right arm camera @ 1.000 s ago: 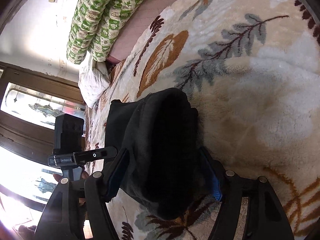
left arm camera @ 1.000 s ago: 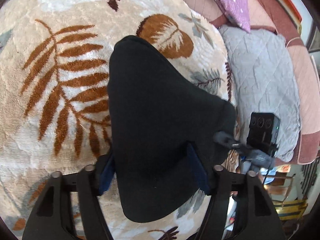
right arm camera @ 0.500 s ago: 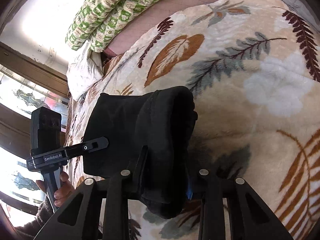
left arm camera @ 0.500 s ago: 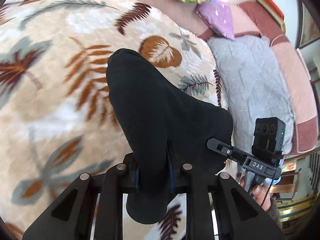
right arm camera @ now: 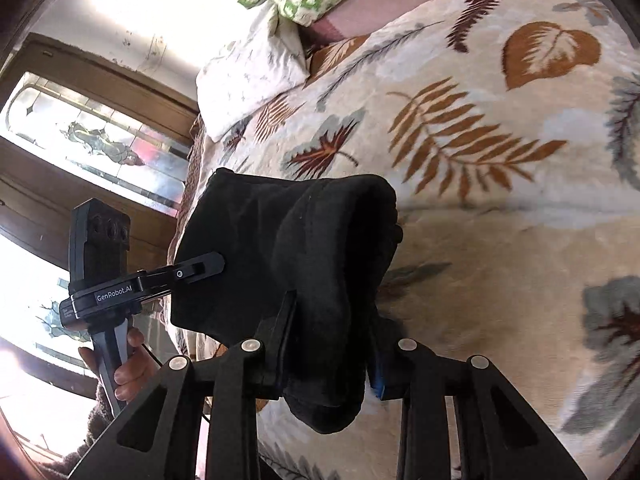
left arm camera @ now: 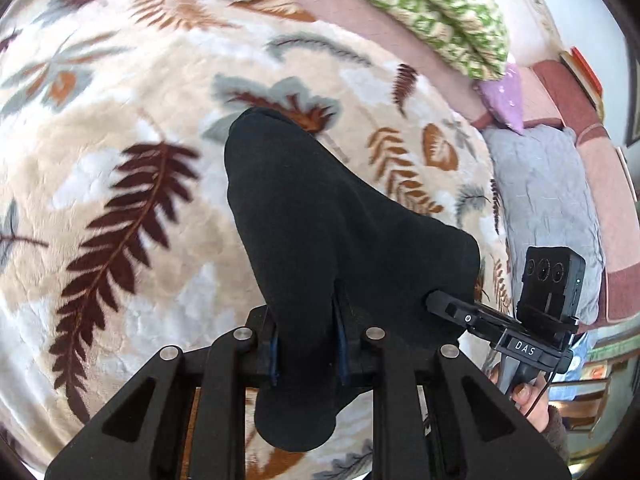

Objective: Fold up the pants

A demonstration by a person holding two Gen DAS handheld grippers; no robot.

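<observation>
The black pants [left arm camera: 320, 224] hang bunched above a leaf-patterned fleece blanket [left arm camera: 120, 184], held up at two spots. My left gripper [left arm camera: 306, 344] is shut on one fold of the cloth, its blue-edged pads pressing from both sides. In the right wrist view the same pants [right arm camera: 288, 248] drape over my right gripper [right arm camera: 332, 352], which is shut on a thicker bunch. Each view also catches the other gripper biting the cloth's far edge: the right gripper [left arm camera: 440, 304] from the left wrist, the left gripper [right arm camera: 212, 264] from the right wrist.
The blanket [right arm camera: 500, 220] covers a bed. A green-patterned quilt roll [left arm camera: 420, 12] and a purple pillow [left arm camera: 500, 96] lie along the pink headboard side, a grey quilted pad [left arm camera: 548, 208] at the right. A white pillow [right arm camera: 256, 76] and a wooden window frame [right arm camera: 104, 128] sit to the left.
Both grippers closed on the pants and carried them across the blanket, lifting slightly. The pattern under the cloth has shifted, and the quilt roll and pillows have come into view.
</observation>
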